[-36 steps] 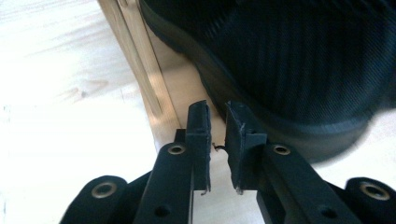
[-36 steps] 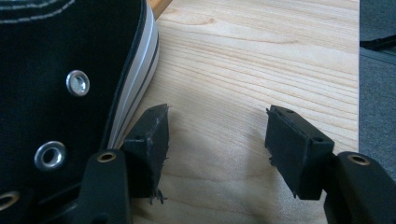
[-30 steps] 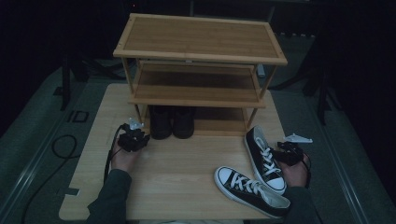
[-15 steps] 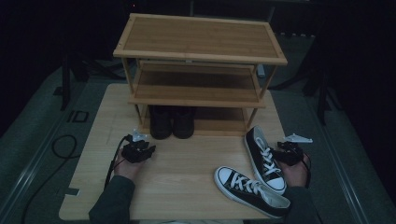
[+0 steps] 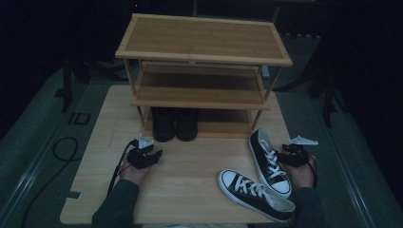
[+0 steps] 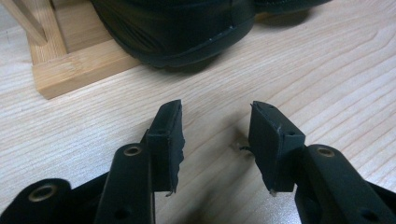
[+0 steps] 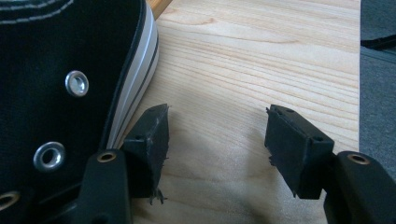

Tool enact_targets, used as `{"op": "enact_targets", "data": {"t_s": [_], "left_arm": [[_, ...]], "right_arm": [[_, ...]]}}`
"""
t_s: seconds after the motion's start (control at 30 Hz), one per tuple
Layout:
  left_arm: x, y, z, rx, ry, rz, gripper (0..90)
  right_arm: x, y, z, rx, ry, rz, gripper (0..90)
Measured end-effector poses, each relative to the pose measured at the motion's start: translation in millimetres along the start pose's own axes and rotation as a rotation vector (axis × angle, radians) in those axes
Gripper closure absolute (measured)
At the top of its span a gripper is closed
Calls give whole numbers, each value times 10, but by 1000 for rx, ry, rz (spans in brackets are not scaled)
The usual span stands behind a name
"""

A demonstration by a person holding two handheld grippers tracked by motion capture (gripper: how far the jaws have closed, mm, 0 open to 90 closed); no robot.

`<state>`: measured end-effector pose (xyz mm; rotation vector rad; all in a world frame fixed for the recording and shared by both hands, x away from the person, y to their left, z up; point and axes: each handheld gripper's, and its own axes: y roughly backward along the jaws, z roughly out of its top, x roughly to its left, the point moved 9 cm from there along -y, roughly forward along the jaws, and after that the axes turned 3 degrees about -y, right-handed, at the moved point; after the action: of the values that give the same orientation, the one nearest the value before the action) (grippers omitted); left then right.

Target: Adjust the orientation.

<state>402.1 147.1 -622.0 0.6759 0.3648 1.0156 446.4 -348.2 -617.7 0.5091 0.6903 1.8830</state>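
A three-shelf wooden shoe rack (image 5: 203, 40) stands at the far side of the table. Two black shoes (image 5: 175, 124) sit side by side on its bottom shelf. Two black-and-white sneakers lie on the table at the right, one (image 5: 270, 161) pointing at the rack, the other (image 5: 256, 194) slanted near the front edge. My left gripper (image 5: 151, 153) rests just short of the black shoes; its jaws have just been opening and stand open (image 6: 217, 116) with nothing between them. The black shoe's toe (image 6: 177, 32) lies ahead of it. My right gripper (image 5: 285, 154) is open (image 7: 217, 116) beside the sneaker's side (image 7: 56, 70), apart from it.
The rack's bottom rail (image 6: 70, 70) is ahead and left of the left jaws. Bare wooden tabletop (image 5: 190, 180) lies between the two hands. A black cable (image 5: 62, 147) loops on the grey floor to the left. The table's right edge (image 7: 359, 93) is close to the right gripper.
The left hand has drawn back a little from the black shoes toward the front of the table, and its jaws have spread wider. The right hand and both sneakers have stayed put.
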Motion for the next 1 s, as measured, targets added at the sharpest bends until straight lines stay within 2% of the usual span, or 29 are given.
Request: {"op": "enact_targets", "data": {"t_s": [0.1, 0.23, 0.43, 0.63, 0.83, 0.87, 1.0], "left_arm": [[3, 0, 1, -3, 8, -9, 543], [-10, -1, -2, 2, -5, -2, 530], [-17, -1, -2, 1, -4, -4, 516], [-25, 2, -5, 3, -4, -1, 507], [-38, 10, -12, 3, -6, -1, 500], [-39, 10, -12, 3, -6, -2, 500], [-39, 10, -12, 3, -6, -1, 500]], "right_arm": [[-2, -3, 3, 0, -1, 3, 396], [2, 7, 3, 14, -13, -12, 418], [-4, 54, 29, 32, -30, 10, 439], [37, 206, 164, 22, 13, 21, 450], [132, 408, 309, 17, 48, 59, 526], [190, 474, 334, 13, 65, 80, 562], [301, 594, 369, 8, 90, 109, 609]]}}
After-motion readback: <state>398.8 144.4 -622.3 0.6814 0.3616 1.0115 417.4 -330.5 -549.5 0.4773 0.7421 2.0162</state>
